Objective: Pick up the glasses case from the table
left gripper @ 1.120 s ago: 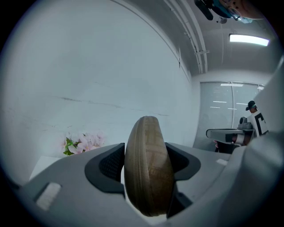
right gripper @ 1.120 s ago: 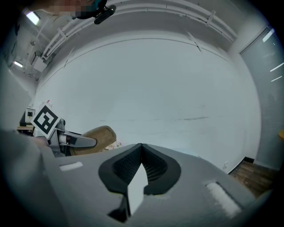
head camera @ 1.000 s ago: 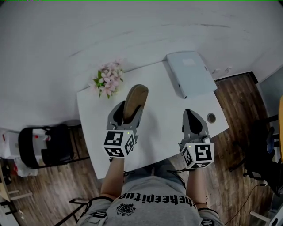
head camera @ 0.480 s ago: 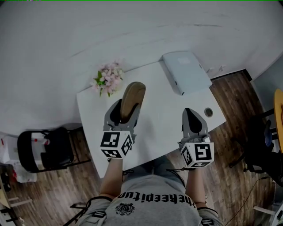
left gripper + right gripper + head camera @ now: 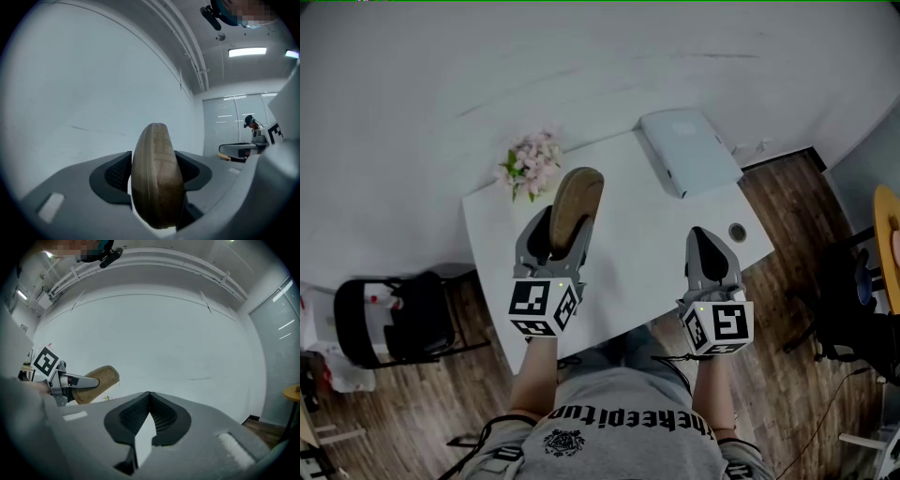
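Note:
The brown glasses case [image 5: 572, 206] is held edge-on in my left gripper [image 5: 555, 234], lifted above the white table [image 5: 647, 234]. In the left gripper view the case [image 5: 156, 176] fills the gap between the two dark pads, which press on both its sides. From the right gripper view the case [image 5: 98, 380] shows at the left, sticking out of the left gripper's jaws. My right gripper [image 5: 710, 255] hovers over the table's right part, its tips [image 5: 149, 394] meeting with nothing between them.
A pink flower bunch [image 5: 531, 161] stands at the table's far left corner. A grey box [image 5: 689, 150] lies at the far right corner, and a round cable hole [image 5: 737, 231] sits near the right edge. A black chair [image 5: 389, 319] stands left of the table.
Both grippers have risen and come a little nearer to me, the left one carrying the case higher above the table. Neither gripper's jaws have changed.

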Action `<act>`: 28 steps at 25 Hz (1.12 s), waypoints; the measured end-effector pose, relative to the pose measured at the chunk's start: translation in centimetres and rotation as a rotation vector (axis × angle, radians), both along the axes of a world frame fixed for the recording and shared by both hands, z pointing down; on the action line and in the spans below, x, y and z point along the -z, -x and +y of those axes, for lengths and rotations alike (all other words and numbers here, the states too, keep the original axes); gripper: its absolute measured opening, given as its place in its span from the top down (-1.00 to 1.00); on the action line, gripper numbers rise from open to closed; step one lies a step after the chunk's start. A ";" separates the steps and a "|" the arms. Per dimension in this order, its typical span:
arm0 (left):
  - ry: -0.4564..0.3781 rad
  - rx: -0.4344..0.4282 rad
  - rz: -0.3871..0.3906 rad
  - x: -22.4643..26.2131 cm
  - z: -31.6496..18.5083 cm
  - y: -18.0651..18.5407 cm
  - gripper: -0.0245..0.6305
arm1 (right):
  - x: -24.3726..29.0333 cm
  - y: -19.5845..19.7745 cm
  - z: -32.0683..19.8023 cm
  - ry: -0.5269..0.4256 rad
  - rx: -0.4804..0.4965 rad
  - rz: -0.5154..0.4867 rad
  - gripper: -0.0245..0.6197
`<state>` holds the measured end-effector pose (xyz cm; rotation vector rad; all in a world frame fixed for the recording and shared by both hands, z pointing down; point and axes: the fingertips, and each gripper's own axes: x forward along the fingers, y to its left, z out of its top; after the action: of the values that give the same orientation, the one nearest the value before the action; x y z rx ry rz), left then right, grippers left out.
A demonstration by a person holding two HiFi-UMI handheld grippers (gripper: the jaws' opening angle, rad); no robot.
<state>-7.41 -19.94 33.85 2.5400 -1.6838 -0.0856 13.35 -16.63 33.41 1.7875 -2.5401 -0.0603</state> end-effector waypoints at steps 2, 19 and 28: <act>-0.014 0.002 -0.004 0.3 0.3 0.2 0.04 | 0.2 0.1 0.3 -0.008 -0.003 0.000 0.91; -0.112 0.013 -0.009 2.6 2.2 1.8 0.04 | 1.1 1.2 1.8 -0.033 -0.016 0.008 0.91; -0.123 0.005 0.000 2.8 2.6 2.2 0.04 | 1.2 1.9 2.2 -0.040 -0.020 0.006 0.92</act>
<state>-9.66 -17.37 31.00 2.6227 -1.7370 -0.1954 11.44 -14.43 32.17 1.8233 -2.5342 -0.1169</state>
